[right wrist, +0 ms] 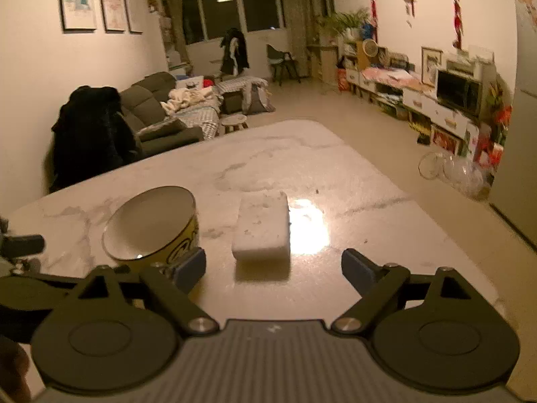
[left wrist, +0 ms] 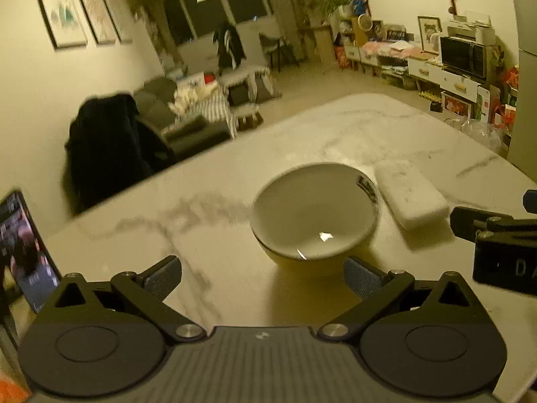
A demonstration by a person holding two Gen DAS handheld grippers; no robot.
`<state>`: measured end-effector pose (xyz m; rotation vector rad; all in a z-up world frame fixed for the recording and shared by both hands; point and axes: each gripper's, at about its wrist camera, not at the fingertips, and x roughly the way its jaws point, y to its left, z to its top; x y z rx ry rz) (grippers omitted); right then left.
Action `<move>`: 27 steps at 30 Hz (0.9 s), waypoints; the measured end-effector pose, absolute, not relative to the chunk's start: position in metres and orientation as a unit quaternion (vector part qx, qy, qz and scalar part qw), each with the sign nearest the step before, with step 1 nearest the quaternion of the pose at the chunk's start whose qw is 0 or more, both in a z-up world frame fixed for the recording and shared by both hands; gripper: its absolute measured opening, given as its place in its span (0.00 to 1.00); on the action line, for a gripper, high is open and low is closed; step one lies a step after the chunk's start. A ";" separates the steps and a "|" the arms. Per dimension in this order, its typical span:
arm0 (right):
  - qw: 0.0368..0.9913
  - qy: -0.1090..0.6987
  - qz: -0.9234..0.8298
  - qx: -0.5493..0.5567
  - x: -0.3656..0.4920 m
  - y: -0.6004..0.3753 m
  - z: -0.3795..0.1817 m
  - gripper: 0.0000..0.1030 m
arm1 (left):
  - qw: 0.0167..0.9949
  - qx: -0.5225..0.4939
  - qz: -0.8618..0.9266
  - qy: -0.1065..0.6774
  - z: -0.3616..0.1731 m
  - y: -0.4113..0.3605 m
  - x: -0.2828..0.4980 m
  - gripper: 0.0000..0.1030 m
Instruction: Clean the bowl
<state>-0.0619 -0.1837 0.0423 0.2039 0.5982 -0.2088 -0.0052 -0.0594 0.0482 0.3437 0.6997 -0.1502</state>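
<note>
A bowl [left wrist: 315, 211], white inside and yellow outside, stands upright on the marble table [left wrist: 208, 208]. My left gripper [left wrist: 263, 277] is open just short of it, with nothing between its fingers. To the bowl's right lies a white sponge block [left wrist: 411, 194]. In the right wrist view the sponge block [right wrist: 263, 226] lies straight ahead of my right gripper [right wrist: 273, 267], which is open and holds nothing. The bowl [right wrist: 151, 223] sits left of it, close to the left finger [right wrist: 191, 265]. The right gripper's body [left wrist: 496, 238] shows at the right edge of the left wrist view.
A phone [left wrist: 23, 245] with a lit screen stands at the table's left edge. A chair draped with a dark coat [left wrist: 104, 144] is behind the far left table edge. A bright light reflection [right wrist: 307, 230] lies on the table [right wrist: 352, 181] right of the sponge.
</note>
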 end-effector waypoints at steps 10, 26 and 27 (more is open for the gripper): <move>0.948 0.297 -0.077 0.085 -0.105 -0.178 0.047 0.88 | 0.918 0.022 -0.052 0.392 0.044 -0.026 -0.046 0.99; 0.948 0.296 -0.094 0.067 -0.139 -0.175 0.029 0.89 | 0.911 0.061 -0.046 0.406 0.013 -0.047 -0.065 0.99; 0.948 0.296 -0.095 0.067 -0.138 -0.175 0.028 0.89 | 0.911 0.062 -0.046 0.406 0.013 -0.047 -0.065 0.99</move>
